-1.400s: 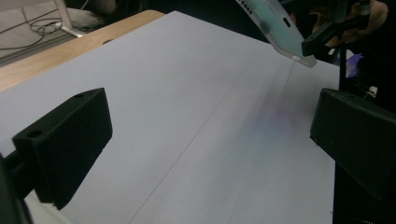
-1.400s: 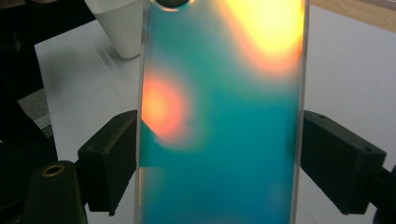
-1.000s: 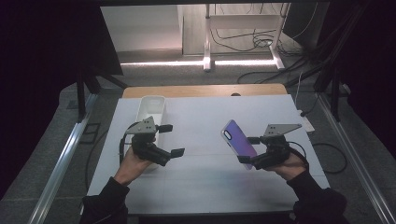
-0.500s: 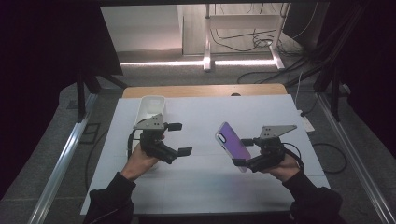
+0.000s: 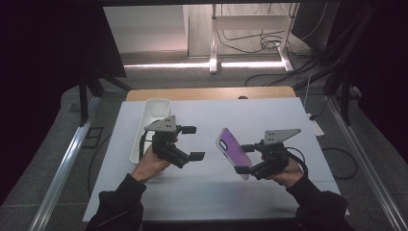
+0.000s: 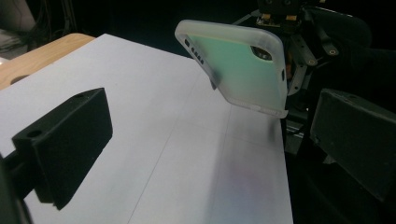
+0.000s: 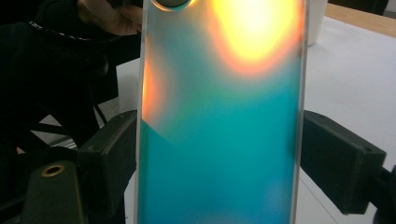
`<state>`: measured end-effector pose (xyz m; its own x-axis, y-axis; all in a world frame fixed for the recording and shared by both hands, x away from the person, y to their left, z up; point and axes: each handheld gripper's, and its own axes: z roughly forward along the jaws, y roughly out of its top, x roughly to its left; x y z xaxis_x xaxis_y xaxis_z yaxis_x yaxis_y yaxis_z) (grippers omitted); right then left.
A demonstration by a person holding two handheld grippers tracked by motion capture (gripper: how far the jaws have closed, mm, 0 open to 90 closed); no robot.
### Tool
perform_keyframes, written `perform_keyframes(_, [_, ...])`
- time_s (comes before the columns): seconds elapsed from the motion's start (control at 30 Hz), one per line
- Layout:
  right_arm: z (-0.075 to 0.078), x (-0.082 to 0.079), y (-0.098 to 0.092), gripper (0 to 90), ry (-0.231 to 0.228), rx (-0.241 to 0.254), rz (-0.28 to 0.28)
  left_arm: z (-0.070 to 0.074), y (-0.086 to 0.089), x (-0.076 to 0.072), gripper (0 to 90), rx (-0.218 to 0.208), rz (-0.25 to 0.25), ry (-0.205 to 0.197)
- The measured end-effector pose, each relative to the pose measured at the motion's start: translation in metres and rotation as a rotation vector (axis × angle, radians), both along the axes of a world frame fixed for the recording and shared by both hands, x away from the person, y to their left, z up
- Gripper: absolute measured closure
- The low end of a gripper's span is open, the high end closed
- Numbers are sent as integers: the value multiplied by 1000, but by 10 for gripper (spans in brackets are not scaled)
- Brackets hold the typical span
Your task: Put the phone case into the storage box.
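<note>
White paper covers the desk (image 5: pixel 207 192), w/ bare wood showing along the far edge. That's the biggest thing we see, and most of it lies bare. At its far-left part stands a long white plastic bin (image 5: pixel 150 115); we can't tell what's inside, if anything.

Next down in size: the phone case (image 5: pixel 233 153), frosted and translucent, purple-ish from the high view, teal-green w/ an orange glare in the right gripper view. It's off the desk, held up in the air at centre-right, tilted, camera cutout toward the top. The right gripper (image 5: pixel 245 159) has it clamped across its width, a pad pressing on each long edge, so the jaws stand fairly wide but are closed on the case.

The left gripper (image 5: pixel 192 143) sits apart from it at centre-left, jaws wide and nothing between them, pointing toward the case; in the left gripper view the case (image 6: pixel 236 65) hangs just ahead, not touched.

Progress, as we judge it: pick-up is done, case is lifted and presented. What's left looks like a handover or a two-gripper move, e.g. the left gripper taking the free end, then maybe setting it in the bin. Approx. midway at best.

Writing: no brand, label or text readable anywhere, incl. on the case and bin.
</note>
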<state>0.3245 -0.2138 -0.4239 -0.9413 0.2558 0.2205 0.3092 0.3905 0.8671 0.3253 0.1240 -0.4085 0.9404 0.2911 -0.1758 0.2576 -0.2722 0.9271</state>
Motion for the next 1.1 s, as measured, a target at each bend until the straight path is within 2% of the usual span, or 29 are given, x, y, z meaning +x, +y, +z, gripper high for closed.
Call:
perform_keyframes(0.53, [2, -6, 14, 167, -16, 40, 103, 1, -21, -2, 0, -35, -97, -20])
perform_keyframes(1.1, [2, -11, 25, 167, -18, 67, 172, 2, -32, -9, 0, -66, -177, -39])
